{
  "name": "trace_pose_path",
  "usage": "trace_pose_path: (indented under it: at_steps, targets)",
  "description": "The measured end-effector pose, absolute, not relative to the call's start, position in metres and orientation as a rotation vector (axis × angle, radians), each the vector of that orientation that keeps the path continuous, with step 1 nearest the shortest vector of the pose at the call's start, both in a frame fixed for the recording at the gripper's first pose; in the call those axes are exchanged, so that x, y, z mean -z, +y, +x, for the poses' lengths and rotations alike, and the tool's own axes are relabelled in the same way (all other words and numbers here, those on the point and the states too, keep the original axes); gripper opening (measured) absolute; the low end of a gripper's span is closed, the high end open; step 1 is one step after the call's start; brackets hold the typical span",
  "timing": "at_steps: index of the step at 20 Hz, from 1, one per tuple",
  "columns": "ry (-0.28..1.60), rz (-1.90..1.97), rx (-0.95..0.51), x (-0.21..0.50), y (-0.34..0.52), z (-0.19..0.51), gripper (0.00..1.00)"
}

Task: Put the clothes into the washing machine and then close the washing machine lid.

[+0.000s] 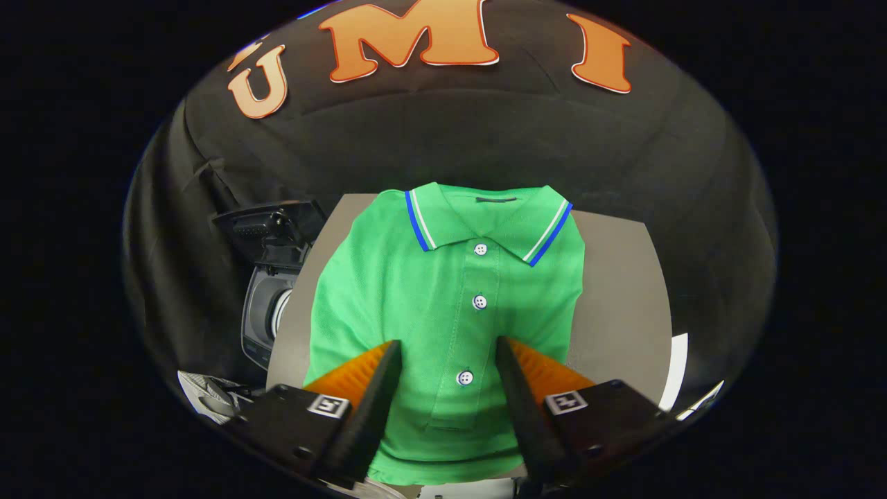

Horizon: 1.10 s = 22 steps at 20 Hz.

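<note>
A green polo shirt (443, 305) lies flat on a grey table (624, 291). The gripper (447, 346) hangs over its lower half, fingers apart, the button placket between them. Beside the table, the washing machine (267, 305) stands with its lid (267, 222) up; its inside is hidden.

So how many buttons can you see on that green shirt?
3, in a line down the green polo shirt: one under the collar, one mid-chest, one lowest, between the open gripper fingers. None looks hidden.

Green polo shirt (443, 312) flat on table (617, 291)
</note>
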<state>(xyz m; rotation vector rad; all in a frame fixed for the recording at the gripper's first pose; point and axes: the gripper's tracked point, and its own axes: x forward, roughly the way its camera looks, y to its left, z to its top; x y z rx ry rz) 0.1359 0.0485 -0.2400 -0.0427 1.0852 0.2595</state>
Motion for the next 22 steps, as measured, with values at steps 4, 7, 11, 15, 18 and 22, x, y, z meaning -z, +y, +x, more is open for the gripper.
trace_pose_path:
  at_steps: [4,7,11,15,18,22]
  targets:
    - [1.061,0.015,-0.288,0.239,0.049,0.142,0.43]
    - [0.990,0.042,-0.313,0.236,0.050,0.140,0.17]
    - [0.813,0.115,-0.328,0.233,0.051,0.145,0.13]
    - [0.597,0.298,-0.305,0.219,0.051,0.148,0.13]
    - [0.405,0.374,-0.347,0.190,0.054,0.145,0.13]
    - [0.176,0.291,-0.417,0.129,0.041,0.107,0.12]
